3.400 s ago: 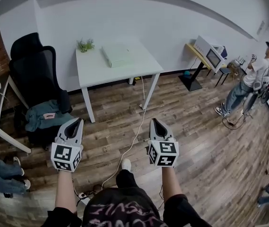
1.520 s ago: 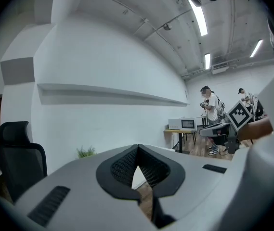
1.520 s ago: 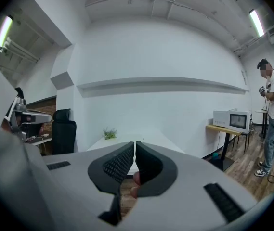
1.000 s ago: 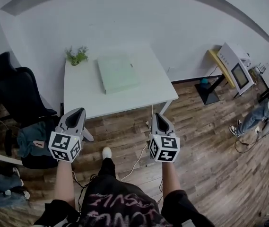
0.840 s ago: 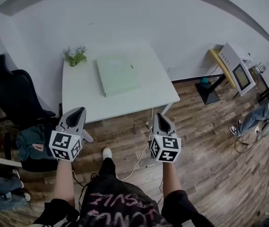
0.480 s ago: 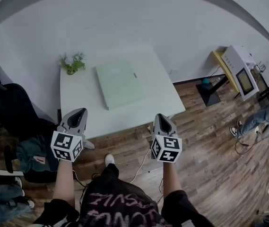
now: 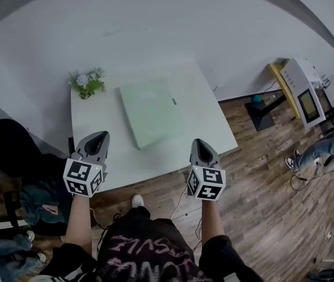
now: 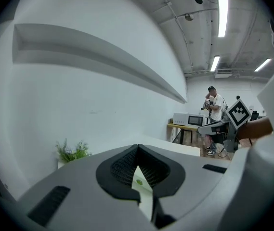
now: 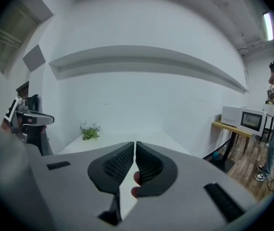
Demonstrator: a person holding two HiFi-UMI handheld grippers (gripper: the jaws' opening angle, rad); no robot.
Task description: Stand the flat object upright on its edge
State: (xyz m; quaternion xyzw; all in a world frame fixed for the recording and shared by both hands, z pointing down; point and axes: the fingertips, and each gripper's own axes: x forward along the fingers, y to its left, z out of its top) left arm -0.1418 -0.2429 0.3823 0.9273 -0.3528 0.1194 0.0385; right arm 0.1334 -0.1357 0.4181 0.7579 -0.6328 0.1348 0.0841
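both hand-held grippers (image 7: 95, 137) (image 7: 198, 144) advanced, closed and empty

Left tool (image 7: 100, 136) and right tool (image 7: 195, 141): light grey pointed shells with black ribbed pads (image 9: 116, 165) inside. Each carries a white marker cube (image 7: 83, 177) printed with black square patterns. Person wears a black top (image 7: 140, 257) with pink lettering, short black sleeves (image 7: 68, 262), dark trousers (image 7: 132, 219) and a white shoe (image 7: 137, 200).

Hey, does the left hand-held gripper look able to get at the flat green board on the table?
Probably yes: only bare table lies between the left hand-held gripper and the flat green board, and the plant stands off at the far corner. The gripper's shut jaws must open first.
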